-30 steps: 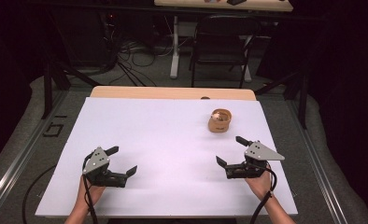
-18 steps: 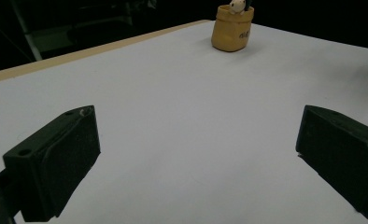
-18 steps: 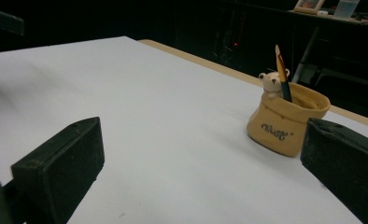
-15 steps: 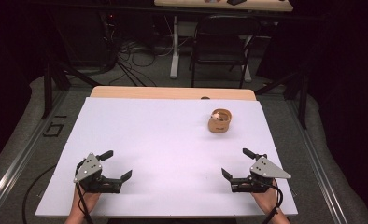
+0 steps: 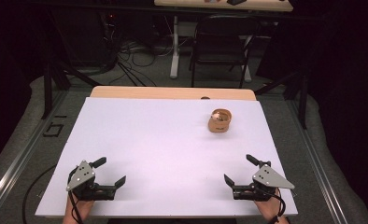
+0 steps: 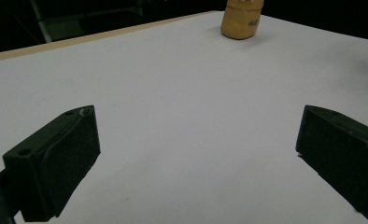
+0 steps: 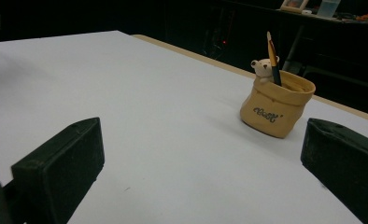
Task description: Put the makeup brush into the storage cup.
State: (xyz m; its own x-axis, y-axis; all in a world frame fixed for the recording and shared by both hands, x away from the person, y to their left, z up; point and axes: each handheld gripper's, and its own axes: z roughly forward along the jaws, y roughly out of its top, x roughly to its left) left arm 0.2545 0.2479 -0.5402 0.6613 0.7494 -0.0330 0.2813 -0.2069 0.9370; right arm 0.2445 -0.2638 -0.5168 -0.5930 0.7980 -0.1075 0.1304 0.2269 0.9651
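- My left gripper [image 5: 111,173]: near the tabletop's [image 5: 163,154] near-left corner, fingers wide apart, holding nothing.
- My right gripper [image 5: 238,169]: near the near-right corner, fingers wide apart, holding nothing.
- Tan pen holder [image 5: 219,120]: upright toward the far-right corner, well apart from both grippers.
- Between them: bare white surface.

One camera is looking down from high above the near side of the white table [image 5: 173,154], facing forward. Two cameras are sitting low, close to the tabletop, looking across it. All three are seeing the yellow pot [image 5: 219,120] [image 6: 241,19] [image 7: 276,108].
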